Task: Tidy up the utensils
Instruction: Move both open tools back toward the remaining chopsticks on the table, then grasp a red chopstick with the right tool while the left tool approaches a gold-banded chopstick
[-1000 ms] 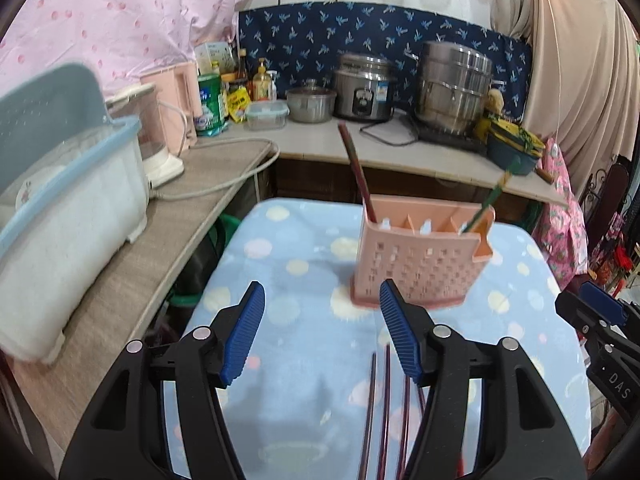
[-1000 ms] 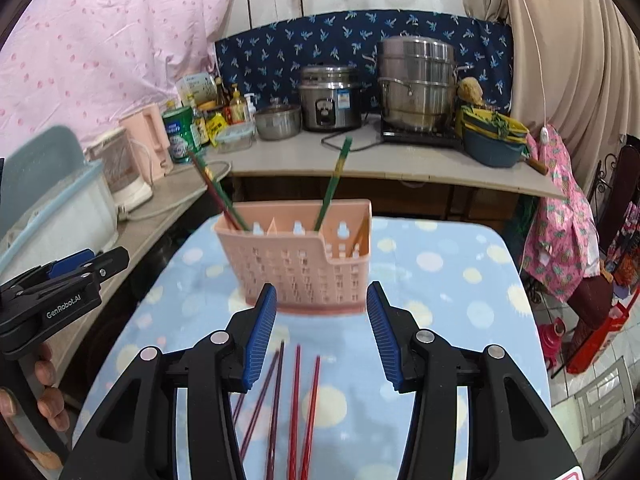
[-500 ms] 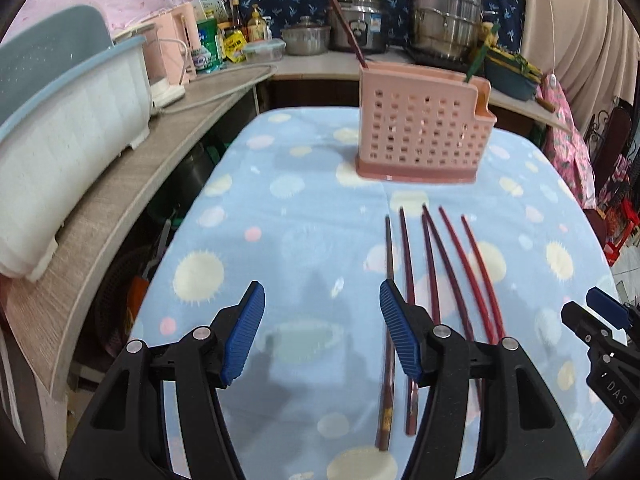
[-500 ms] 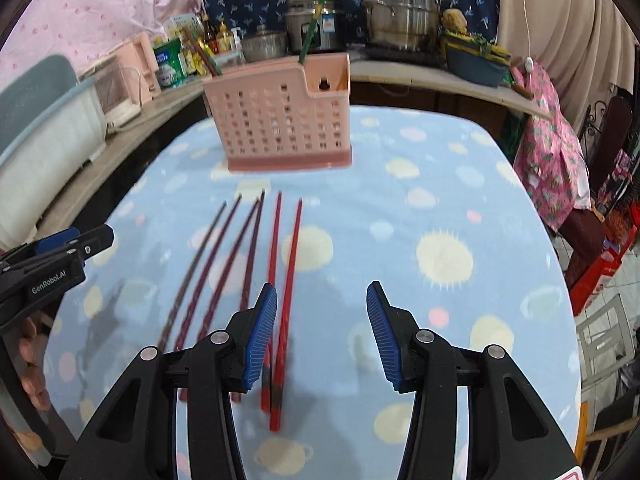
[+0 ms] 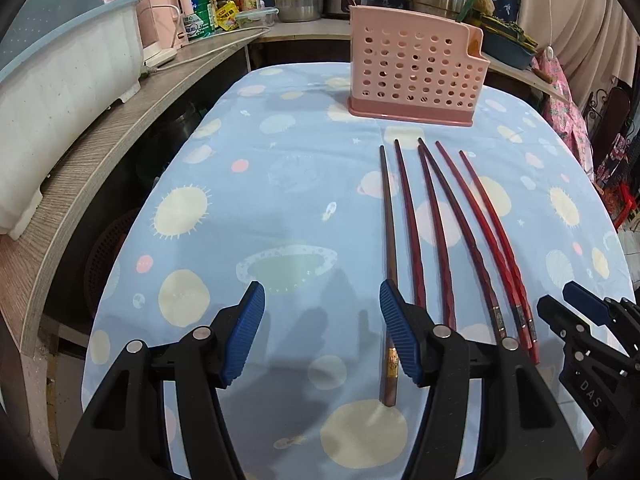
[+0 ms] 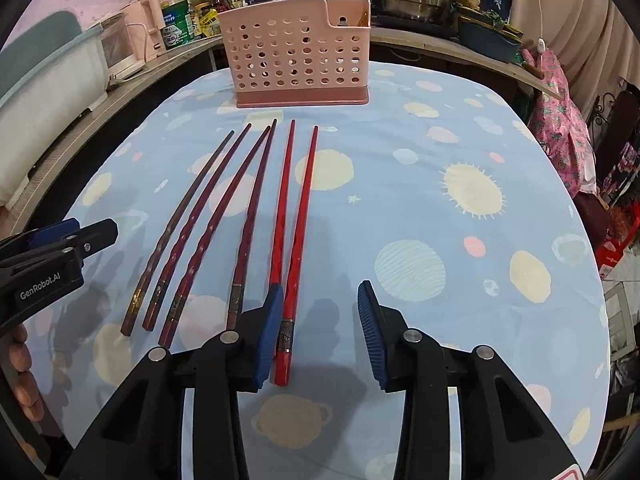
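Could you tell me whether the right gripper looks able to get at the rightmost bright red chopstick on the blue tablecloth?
Probably yes: the right gripper is open, the rightmost bright red chopstick lies between its fingers, and nothing covers it.

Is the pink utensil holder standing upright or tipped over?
Upright: the pink utensil holder rests flat on its base on the tablecloth, open top upward.

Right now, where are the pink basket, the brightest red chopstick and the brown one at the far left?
pink basket (image 6: 296, 60), right wrist view, its holed front wall.
brightest red chopstick (image 6: 302, 216), right wrist view, mid-shaft.
brown chopstick (image 5: 389, 232), left wrist view, mid-shaft.
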`<action>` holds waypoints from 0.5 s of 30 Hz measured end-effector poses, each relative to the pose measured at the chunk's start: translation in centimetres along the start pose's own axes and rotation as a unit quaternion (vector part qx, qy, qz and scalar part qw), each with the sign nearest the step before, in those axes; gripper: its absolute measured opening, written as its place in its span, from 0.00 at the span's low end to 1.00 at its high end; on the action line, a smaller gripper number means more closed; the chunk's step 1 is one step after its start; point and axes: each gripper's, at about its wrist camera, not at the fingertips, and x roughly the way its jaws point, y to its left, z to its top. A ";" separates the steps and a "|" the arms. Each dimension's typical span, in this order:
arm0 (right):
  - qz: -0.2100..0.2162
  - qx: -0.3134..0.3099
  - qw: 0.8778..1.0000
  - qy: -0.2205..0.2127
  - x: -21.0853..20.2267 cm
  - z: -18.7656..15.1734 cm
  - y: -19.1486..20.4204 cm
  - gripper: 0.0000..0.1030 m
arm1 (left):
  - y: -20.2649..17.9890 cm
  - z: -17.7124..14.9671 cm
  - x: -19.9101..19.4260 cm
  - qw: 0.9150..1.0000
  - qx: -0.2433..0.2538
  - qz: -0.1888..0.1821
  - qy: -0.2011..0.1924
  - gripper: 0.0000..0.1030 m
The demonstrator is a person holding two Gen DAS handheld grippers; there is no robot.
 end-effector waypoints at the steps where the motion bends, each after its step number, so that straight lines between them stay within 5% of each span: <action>1: 0.000 0.000 1.000 0.002 0.2 0.0 0.0 0.31 | 0.0 0.0 0.0 1.000 0.001 0.000 0.001 0.55; 15: 0.006 -0.004 1.000 0.011 1.2 -0.2 0.6 0.26 | -0.2 -0.5 0.7 1.000 0.005 -0.002 0.013 0.55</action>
